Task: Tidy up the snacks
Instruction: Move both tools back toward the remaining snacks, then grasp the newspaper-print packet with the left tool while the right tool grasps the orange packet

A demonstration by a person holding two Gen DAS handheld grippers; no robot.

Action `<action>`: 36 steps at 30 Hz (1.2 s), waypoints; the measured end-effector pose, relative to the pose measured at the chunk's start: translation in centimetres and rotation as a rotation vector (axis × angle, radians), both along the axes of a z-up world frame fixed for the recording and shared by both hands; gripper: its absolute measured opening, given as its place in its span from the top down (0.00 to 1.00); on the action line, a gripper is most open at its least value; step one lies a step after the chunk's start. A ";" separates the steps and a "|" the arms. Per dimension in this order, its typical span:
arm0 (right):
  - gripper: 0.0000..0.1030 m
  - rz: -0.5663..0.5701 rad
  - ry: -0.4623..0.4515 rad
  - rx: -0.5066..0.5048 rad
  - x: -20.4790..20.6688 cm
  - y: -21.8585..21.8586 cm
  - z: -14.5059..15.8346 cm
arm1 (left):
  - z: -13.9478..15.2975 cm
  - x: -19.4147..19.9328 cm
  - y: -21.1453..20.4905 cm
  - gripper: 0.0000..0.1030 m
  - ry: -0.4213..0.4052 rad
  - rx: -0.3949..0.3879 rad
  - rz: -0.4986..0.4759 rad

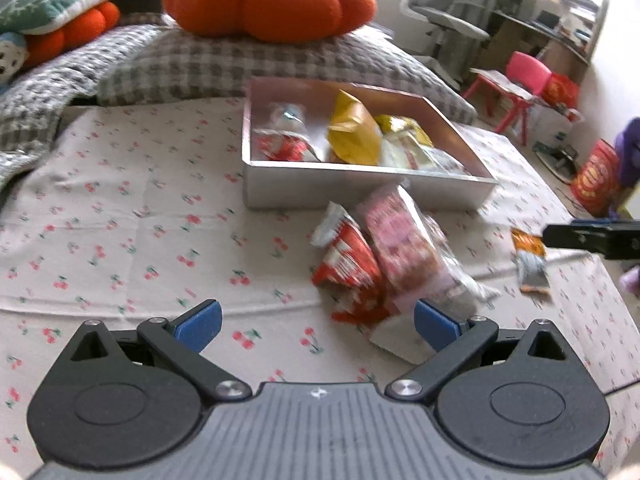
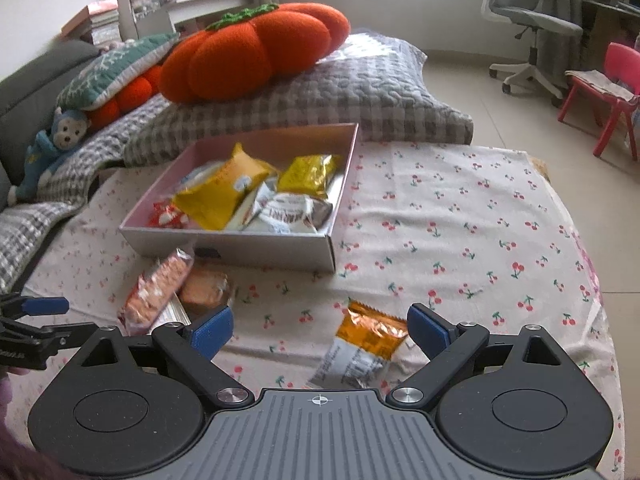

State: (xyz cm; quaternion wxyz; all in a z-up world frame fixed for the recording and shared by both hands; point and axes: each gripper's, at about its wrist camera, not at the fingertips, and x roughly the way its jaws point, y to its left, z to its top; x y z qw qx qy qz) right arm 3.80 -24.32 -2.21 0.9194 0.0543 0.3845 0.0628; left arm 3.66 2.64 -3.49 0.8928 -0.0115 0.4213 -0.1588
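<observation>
Several snacks already lie in the box (image 2: 256, 248), three wait on the cherry cloth (image 2: 460, 216), and both my left gripper (image 1: 318, 326) and right gripper (image 2: 320, 330) are spread, empty.

No legible txt; print on snack packs (image 2: 288, 212) too blurred to read.

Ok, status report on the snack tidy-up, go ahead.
Left gripper and right gripper open, empty. Box part filled. Orange packet loose ahead of right gripper; red packs ahead of left. Nothing blocking.
</observation>
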 end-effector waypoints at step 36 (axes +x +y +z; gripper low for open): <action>0.07 -0.008 0.106 -0.064 0.9 -0.7 -4.6 | -1.3 -1.7 -8.0 0.24 -0.077 -0.011 -0.373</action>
